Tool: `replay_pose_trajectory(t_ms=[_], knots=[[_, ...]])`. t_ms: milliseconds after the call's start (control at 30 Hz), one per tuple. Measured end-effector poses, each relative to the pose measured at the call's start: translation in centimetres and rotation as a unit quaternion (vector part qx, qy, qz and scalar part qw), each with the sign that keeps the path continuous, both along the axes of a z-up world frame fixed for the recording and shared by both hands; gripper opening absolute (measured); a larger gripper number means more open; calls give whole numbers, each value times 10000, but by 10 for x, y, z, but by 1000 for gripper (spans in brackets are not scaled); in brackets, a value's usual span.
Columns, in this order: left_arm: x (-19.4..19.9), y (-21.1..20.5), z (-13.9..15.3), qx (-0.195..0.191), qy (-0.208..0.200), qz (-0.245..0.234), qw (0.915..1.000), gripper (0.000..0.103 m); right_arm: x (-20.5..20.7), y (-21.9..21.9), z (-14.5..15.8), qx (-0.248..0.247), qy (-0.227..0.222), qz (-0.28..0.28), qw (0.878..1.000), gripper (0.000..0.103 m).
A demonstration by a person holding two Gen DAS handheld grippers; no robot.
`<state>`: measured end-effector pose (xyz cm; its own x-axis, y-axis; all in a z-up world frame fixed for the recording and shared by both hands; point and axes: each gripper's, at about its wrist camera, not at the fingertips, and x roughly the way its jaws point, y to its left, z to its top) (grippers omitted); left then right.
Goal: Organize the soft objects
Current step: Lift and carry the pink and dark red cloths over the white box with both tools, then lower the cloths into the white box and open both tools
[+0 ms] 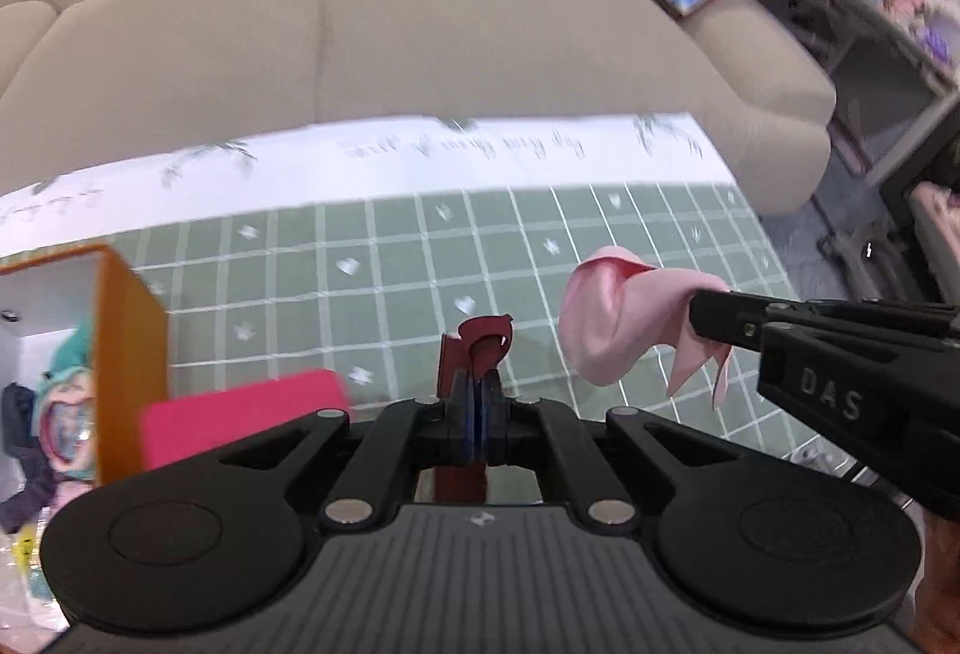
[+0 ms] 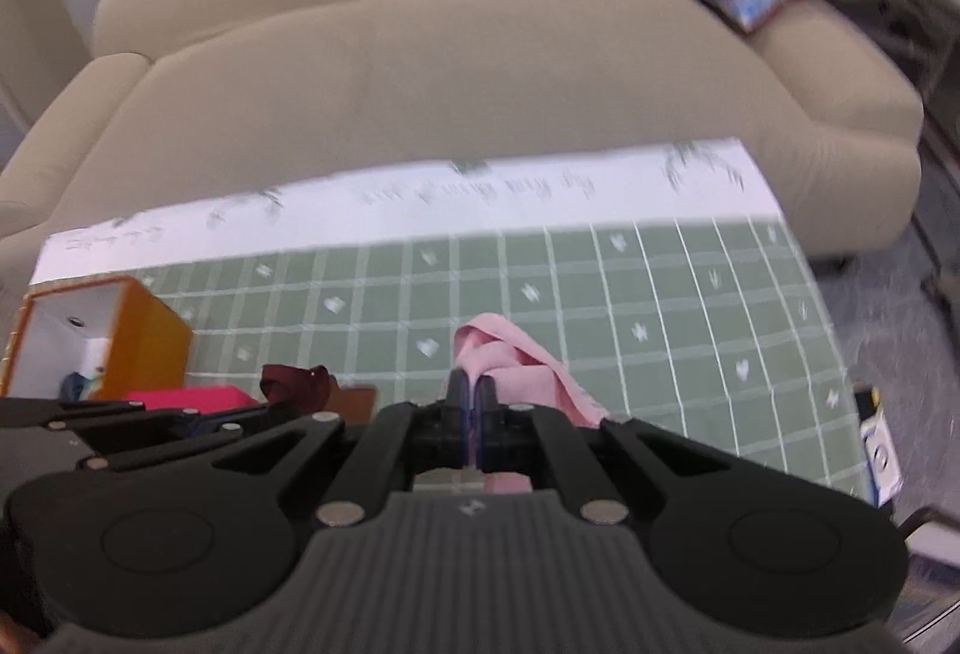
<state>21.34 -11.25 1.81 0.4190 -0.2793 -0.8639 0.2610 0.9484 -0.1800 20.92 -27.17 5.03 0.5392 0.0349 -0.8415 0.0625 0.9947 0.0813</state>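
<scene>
left claw (image 1: 478,384): we have it clamped on the dark red cloth (image 1: 483,339), poking up past its tips.
right claw (image 2: 472,391): clamped on the pink cloth (image 2: 516,363), ahead of its tips.
advice: we should keep both grips firm, clear of the surface (image 1: 420,258), toward the orange box (image 1: 129,342) left of the left claw.

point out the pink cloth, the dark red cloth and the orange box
pink cloth (image 1: 600,318), left wrist view, on its hanging fold
dark red cloth (image 1: 483,333), left wrist view, on the bunch above the fingers
orange box (image 2: 147,339), right wrist view, on its outer side wall
</scene>
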Motion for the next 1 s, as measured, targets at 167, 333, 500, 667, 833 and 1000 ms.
replay_pose_trajectory(t_ms=[167, 333, 500, 667, 833, 1000], knots=[[2, 75, 47, -157, -326, 476, 9982, 1, 7, 65, 51, -109, -396, 514, 9978, 0], [-1, 162, 81, 71, -577, 934, 9939, 1, 16, 144, 80, -8, -663, 1068, 9921, 0], [-8, 231, 73, 311, -403, 1098, 9927, 1, 21, 229, 81, 102, -607, 1696, 9836, 0], [-18, 294, 33, 111, 66, 1468, 9891, 1, 23, 300, 51, 196, -579, 2215, 9732, 0], [-19, 338, -10, -97, 537, 1632, 9851, 1, 34, 357, 13, 93, -450, 2484, 9676, 0], [-19, 349, -37, 409, 661, 1542, 9850, 1, 54, 386, -36, -157, 43, 2522, 9675, 0]])
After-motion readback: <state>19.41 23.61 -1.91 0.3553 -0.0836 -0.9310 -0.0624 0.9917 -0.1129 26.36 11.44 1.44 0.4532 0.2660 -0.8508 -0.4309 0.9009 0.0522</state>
